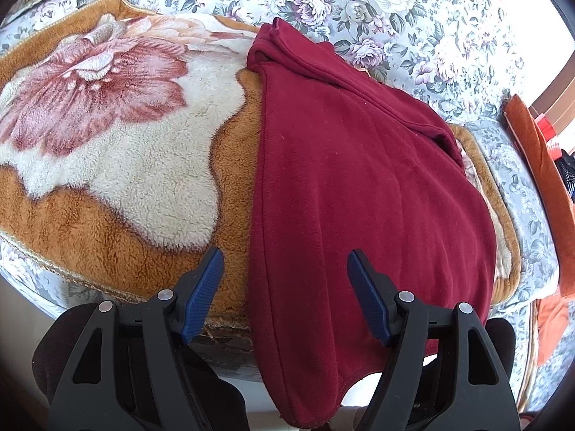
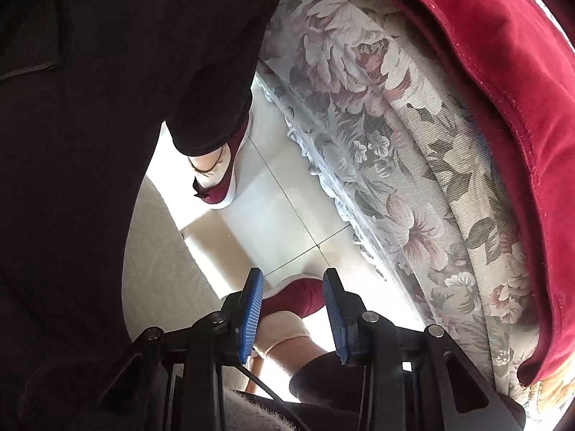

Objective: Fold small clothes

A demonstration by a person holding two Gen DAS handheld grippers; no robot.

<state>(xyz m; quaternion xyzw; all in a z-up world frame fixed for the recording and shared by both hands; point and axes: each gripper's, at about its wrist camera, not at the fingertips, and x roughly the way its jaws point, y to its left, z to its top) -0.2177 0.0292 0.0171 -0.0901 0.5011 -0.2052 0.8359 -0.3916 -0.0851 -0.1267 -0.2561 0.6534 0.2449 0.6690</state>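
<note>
A dark red fleece garment (image 1: 359, 165) lies on a brown and cream flower blanket (image 1: 118, 165), with its near end hanging over the bed's front edge. My left gripper (image 1: 285, 262) is open and empty, hovering just above the garment's near left edge. My right gripper (image 2: 293, 280) is open and empty, pointing down at the floor beside the bed. In the right wrist view the garment's hem (image 2: 510, 82) hangs over the bed's side at the upper right.
The bed has a grey flowered cover (image 1: 395, 7), whose skirt (image 2: 388, 136) drops to the tiled floor (image 2: 287, 222). The person's dark trousers (image 2: 90, 107) and red shoes (image 2: 222, 179) stand close to the bed. An orange cushion (image 1: 539, 165) lies at the right.
</note>
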